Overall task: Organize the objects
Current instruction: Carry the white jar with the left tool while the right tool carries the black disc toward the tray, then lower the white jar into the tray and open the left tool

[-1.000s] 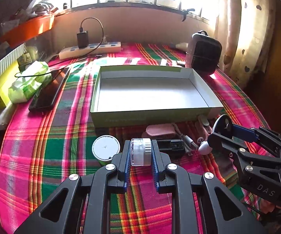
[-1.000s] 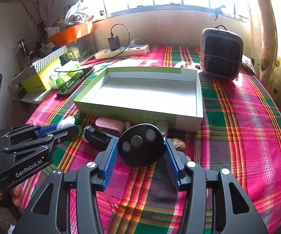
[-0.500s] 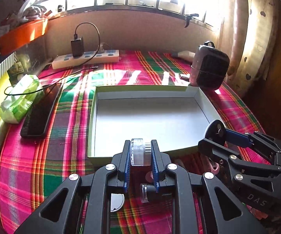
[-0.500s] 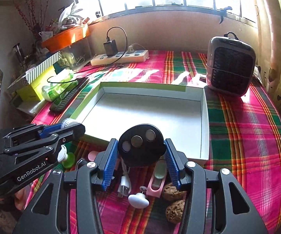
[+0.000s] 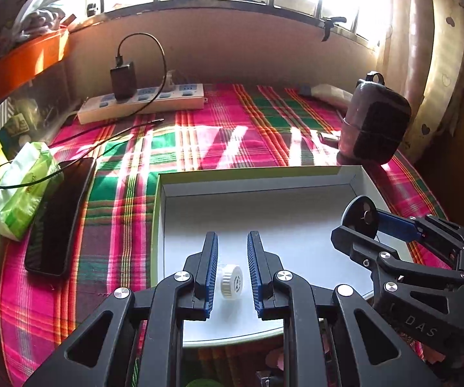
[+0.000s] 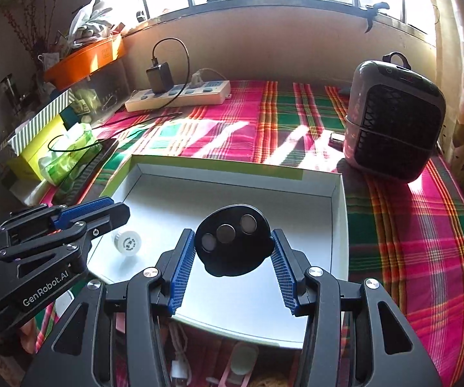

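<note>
Up over the box (image 5: 257,174), left gripper (image 5: 232,235) apart above white cap (image 5: 231,281), right gripper (image 6: 232,232) tight on black disc (image 6: 232,245).

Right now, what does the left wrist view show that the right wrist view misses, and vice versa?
Left wrist only: the gap between the left gripper's open jaws, and the right gripper's DAS lettering. Right wrist only: three silver insets on the black disc the right gripper grips, the heater's grille. Both: the white cap in the white box, the power strip.
</note>
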Motion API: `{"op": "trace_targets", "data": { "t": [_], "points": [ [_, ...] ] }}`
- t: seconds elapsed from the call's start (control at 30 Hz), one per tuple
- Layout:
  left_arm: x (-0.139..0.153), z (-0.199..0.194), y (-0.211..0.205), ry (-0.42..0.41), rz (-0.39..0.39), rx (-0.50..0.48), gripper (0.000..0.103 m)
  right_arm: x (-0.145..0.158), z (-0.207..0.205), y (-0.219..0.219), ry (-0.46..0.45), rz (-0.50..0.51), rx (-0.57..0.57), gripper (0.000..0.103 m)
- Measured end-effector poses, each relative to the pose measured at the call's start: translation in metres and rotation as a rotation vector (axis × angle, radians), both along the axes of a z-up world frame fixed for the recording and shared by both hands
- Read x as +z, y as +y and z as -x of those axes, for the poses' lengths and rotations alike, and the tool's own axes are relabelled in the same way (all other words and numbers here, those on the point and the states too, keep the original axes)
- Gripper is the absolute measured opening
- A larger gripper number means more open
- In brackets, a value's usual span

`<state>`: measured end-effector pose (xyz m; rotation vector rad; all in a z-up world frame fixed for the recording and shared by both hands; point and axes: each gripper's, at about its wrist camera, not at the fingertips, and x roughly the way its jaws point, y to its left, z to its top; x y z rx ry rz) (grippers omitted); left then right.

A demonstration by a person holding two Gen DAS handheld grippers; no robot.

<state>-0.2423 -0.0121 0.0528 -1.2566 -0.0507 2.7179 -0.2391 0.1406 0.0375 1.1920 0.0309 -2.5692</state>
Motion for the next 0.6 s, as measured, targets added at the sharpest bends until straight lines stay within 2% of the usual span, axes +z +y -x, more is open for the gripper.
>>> {"op": "trace_targets", "data": {
  "t": [0.13,0.6],
  "points": [
    [-0.007,0.012,0.003,-0.017,0.021,-0.006,0.017,-0.005,0.014,-0.003,-0.013,-0.019,-0.001,0.049],
    [-0.013,0.028,-0.008,-0.038,0.018,0.018,0.017,-0.020,0.049,-0.007,-0.070,-0.045,-0.015,0.049]
  ]
}}
